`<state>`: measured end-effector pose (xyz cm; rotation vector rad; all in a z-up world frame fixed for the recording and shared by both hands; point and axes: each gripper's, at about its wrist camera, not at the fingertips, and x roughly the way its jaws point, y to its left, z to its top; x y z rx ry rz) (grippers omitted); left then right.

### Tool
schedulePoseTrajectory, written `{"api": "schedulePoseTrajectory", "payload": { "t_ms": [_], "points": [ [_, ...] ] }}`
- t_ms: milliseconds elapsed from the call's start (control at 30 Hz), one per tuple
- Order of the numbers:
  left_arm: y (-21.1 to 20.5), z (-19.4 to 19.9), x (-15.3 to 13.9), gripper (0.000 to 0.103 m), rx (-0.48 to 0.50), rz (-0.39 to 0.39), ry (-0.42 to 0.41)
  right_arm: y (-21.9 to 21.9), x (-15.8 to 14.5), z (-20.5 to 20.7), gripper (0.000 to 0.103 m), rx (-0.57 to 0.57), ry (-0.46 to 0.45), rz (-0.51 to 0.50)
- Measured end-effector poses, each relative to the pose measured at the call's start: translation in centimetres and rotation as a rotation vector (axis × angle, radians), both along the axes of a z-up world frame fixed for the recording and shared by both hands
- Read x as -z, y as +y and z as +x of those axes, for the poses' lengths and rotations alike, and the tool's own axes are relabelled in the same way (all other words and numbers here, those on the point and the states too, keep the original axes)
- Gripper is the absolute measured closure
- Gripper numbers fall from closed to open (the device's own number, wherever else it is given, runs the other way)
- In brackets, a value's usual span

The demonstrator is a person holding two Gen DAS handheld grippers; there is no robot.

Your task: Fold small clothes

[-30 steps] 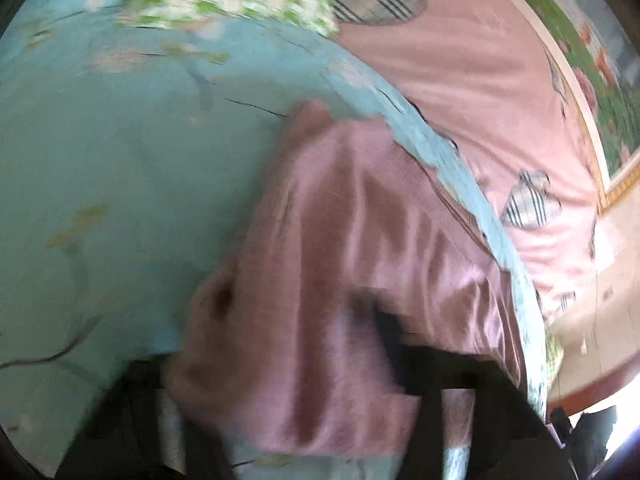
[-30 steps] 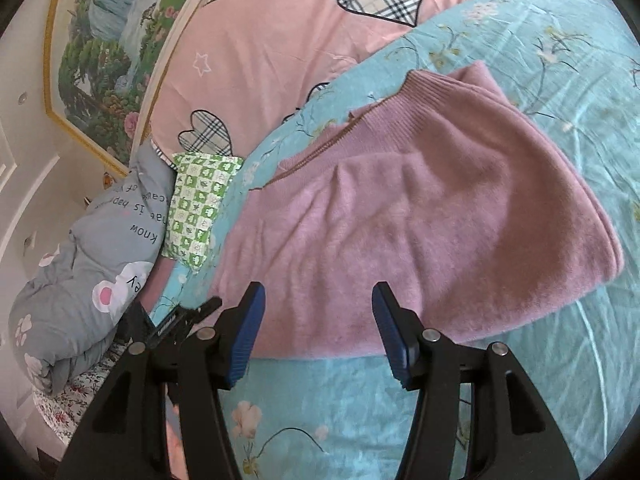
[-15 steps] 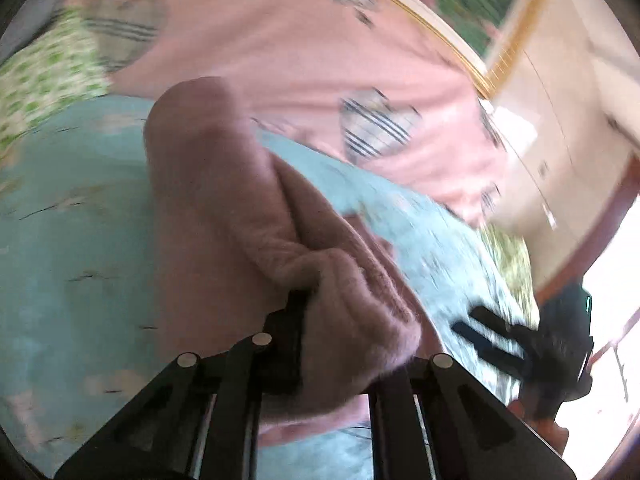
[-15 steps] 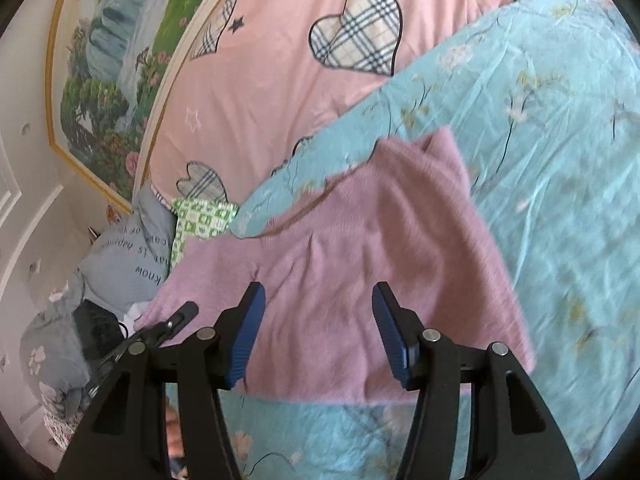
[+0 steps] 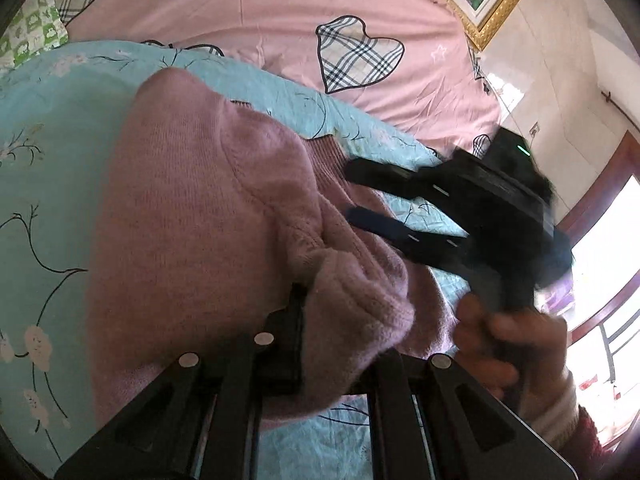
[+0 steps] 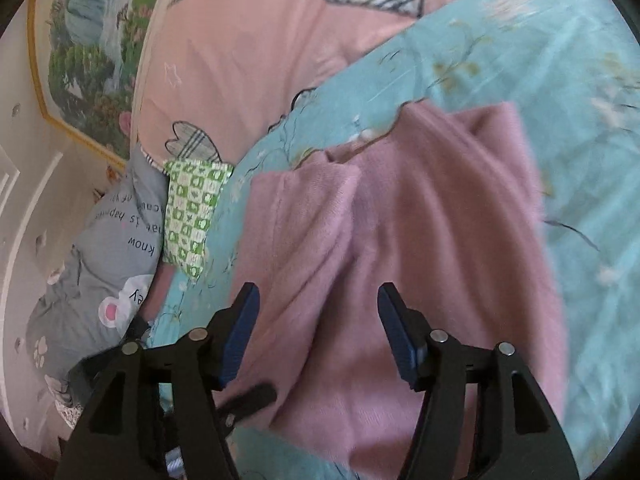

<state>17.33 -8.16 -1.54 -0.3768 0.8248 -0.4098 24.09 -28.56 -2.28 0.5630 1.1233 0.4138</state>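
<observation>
A mauve knitted sweater [image 5: 192, 216] lies on the turquoise flowered bedcover [image 5: 48, 128]. My left gripper [image 5: 344, 320] is shut on a bunched fold of the sweater, lifted and drawn over the rest of the garment. In the right wrist view the same sweater [image 6: 432, 248] spreads under my right gripper [image 6: 318, 304], whose jaws are opening above the knit with nothing pinched between them. The right gripper [image 5: 360, 192] also shows in the left wrist view, held by a hand [image 5: 508, 340] and hovering over the sweater's ribbed edge.
A pink duvet with plaid hearts [image 5: 304, 12] lies beyond the bedcover. A green checked pillow [image 6: 192, 212] and a grey printed quilt [image 6: 100, 264] sit at the left bed edge. A framed landscape picture [image 6: 92, 40] hangs on the wall.
My left gripper closed on the sweater's fold and carried it across the garment. My right gripper moved in over the sweater and its jaws spread a little.
</observation>
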Motion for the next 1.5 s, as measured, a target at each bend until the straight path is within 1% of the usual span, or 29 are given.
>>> {"api": "schedulePoseTrajectory", "payload": {
  "t_ms": [133,167,200,233,267,300,333,400,500,567,633,700,800,900,967,1000,1033,1067,1100,1133,1200,1233,1333,1400,1467,1500],
  "points": [
    [-0.2,-1.0,-0.3,0.095,0.009,0.020,-0.014,2.4,3.2,3.8,0.040,-0.045,0.072,-0.005],
    [-0.4,-1.3,-0.4,0.095,0.013,0.023,-0.013,2.8,3.8,4.2,0.046,-0.048,0.089,-0.005],
    [-0.4,-1.6,-0.6,0.095,0.015,0.025,-0.013,3.3,4.1,4.6,0.077,-0.052,0.094,-0.018],
    [-0.6,-1.5,-0.8,0.095,0.015,0.026,-0.015,3.8,4.0,4.7,0.087,-0.065,0.092,-0.036],
    [-0.8,-1.6,-1.3,0.095,0.020,0.031,-0.030,4.1,3.5,4.7,0.087,-0.071,0.073,-0.048],
    [-1.1,-1.7,-1.9,0.095,0.026,0.034,-0.046,4.2,2.5,4.5,0.087,-0.083,0.034,-0.055],
    [-1.5,-1.8,-2.4,0.095,0.036,0.035,-0.064,4.2,1.0,4.3,0.087,-0.096,-0.011,-0.043],
    [-2.9,-1.6,-3.6,0.095,0.077,0.015,-0.095,3.3,-1.5,3.9,0.088,-0.097,-0.071,-0.031],
    [-5.8,-0.9,-3.6,0.095,0.131,0.006,-0.096,0.9,-4.0,3.4,0.088,-0.082,-0.111,-0.073],
    [-8.0,-0.5,-2.3,0.095,0.156,0.015,-0.073,-1.1,-3.8,3.1,0.088,-0.055,-0.093,-0.117],
    [-9.6,-0.2,-1.0,0.095,0.175,0.031,-0.052,-3.2,-2.6,2.8,0.088,-0.022,-0.060,-0.145],
    [-11.2,-0.2,0.3,0.095,0.189,0.072,-0.042,-5.1,-1.3,2.3,0.088,0.010,-0.033,-0.164],
    [-12.5,-0.2,1.1,0.095,0.193,0.099,-0.041,-6.9,0.1,1.9,0.088,0.036,-0.017,-0.165],
    [-13.0,-0.2,1.3,0.093,0.193,0.106,-0.042,-7.1,0.2,1.9,0.088,0.037,-0.025,-0.176],
    [-13.1,-0.5,1.6,0.086,0.205,0.107,-0.038,-6.9,0.4,2.1,0.088,0.043,-0.013,-0.181],
    [-13.1,-0.4,1.5,0.079,0.211,0.111,-0.038,-6.8,0.5,2.1,0.084,0.038,-0.014,-0.199],
    [-12.9,-0.8,1.4,0.070,0.229,0.108,-0.036,-6.8,0.5,2.0,0.083,0.041,-0.014,-0.220],
    [-12.8,-0.7,1.4,0.065,0.246,0.101,-0.036,-6.9,0.4,1.8,0.078,0.046,-0.009,-0.233],
    [-12.6,-1.1,1.3,0.054,0.262,0.096,-0.032,-7.1,0.2,1.6,0.073,0.058,-0.005,-0.240],
    [-12.3,-1.6,1.2,0.046,0.279,0.089,-0.025,-7.6,-0.3,1.2,0.073,0.080,-0.012,-0.240],
    [-11.5,-3.1,0.5,0.042,0.299,0.079,-0.028,-8.6,-1.7,-0.2,0.072,0.131,-0.043,-0.255],
    [-11.1,-3.8,0.3,0.042,0.303,0.076,-0.028,-8.9,-2.5,-0.9,0.072,0.150,-0.061,-0.260],
    [-9.0,-5.7,-0.6,0.039,0.315,0.042,-0.017,-9.1,-4.7,-3.7,0.071,0.169,-0.108,-0.221],
    [-7.0,-6.7,-1.2,0.037,0.291,0.043,-0.028,-8.7,-5.5,-5.1,0.071,0.149,-0.125,-0.205],
    [-5.2,-6.9,-1.7,0.034,0.250,0.053,-0.034,-7.9,-5.8,-6.2,0.071,0.128,-0.123,-0.196],
    [-3.7,-6.8,-1.9,0.032,0.213,0.058,-0.034,-7.6,-5.7,-6.7,0.071,0.118,-0.115,-0.187]
  ]
}}
